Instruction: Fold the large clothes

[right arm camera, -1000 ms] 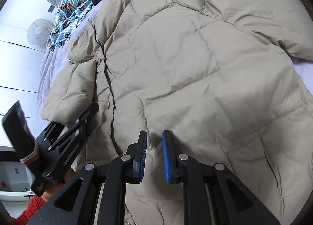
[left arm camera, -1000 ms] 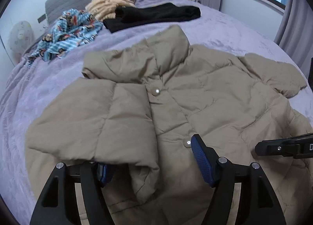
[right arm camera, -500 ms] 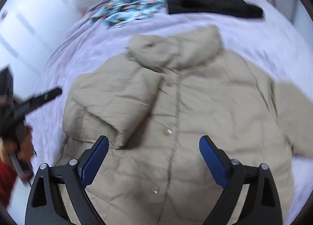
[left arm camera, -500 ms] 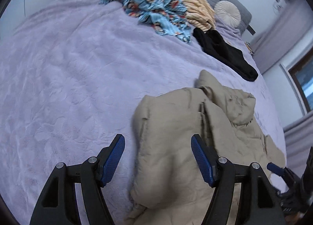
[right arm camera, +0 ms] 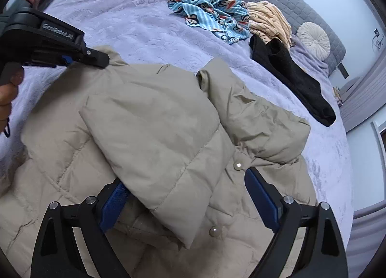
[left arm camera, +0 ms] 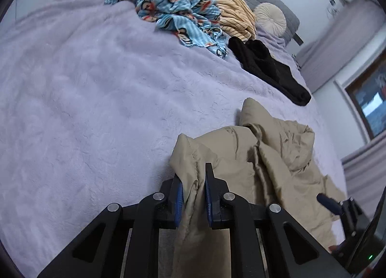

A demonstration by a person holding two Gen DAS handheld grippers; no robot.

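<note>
On the purple bed [right arm camera: 149, 36] lies our tan coat [right arm camera: 154, 118], one sleeve folded in. Our left gripper [left arm camera: 193, 196] has just closed, pinching its edge; our right gripper [right arm camera: 188, 200] hangs wide. Next we fold the side over.

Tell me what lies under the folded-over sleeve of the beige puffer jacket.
Under the sleeve lies the beige puffer jacket front, two snap buttons showing beside it. Anything beneath the sleeve itself is hidden.

A puffy beige quilted jacket [right arm camera: 156, 133] lies snap-front up on the bed, one sleeve folded across.
</note>
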